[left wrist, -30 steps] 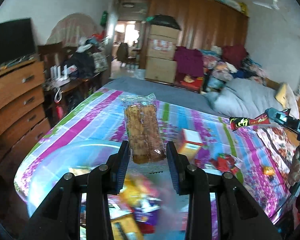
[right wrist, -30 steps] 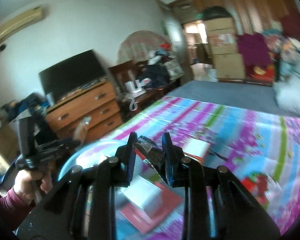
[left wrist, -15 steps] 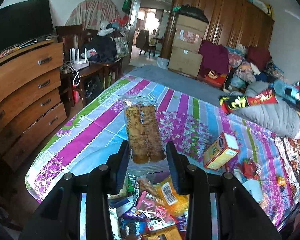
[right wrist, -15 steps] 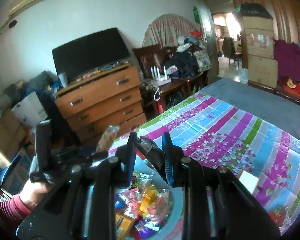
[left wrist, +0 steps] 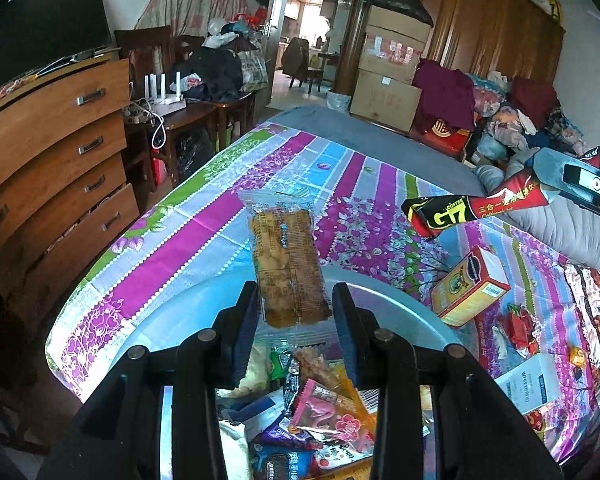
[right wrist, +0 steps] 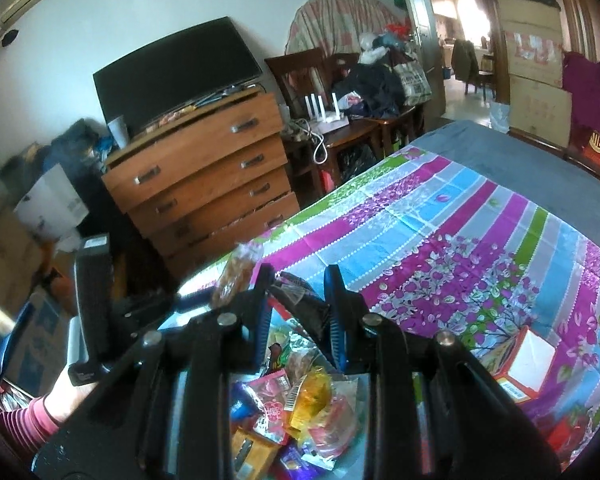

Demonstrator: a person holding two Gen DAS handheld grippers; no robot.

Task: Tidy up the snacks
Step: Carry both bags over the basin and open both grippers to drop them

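On the left, we see the wooden dresser standing close to the bed's left edge, with only a narrow dark gap of floor between them. The striped floral bedsheet runs bare from that edge toward the far grey blanket, which leaves us open room ahead.

Below our grippers sits the pale blue basin near the sheet's front-left corner. It holds a heap of mixed snack packets: pink, purple, orange and green wrappers piled loosely.

Our left gripper pinches the lower end of a clear biscuit packet, which stands upright over the basin's far rim. Our right gripper is clamped narrow on a red-and-black coffee stick, which pokes out in mid-air to the right of the biscuits. On the sheet to the right lie a yellow-and-red box beside the basin's rim, a white box, and small red wrappers between them.

Against a second ago, both grippers have come across over the basin; its contents, then a blur, now read clearly, and the yellow-and-red box shows further right and lower. Each grip is unchanged.
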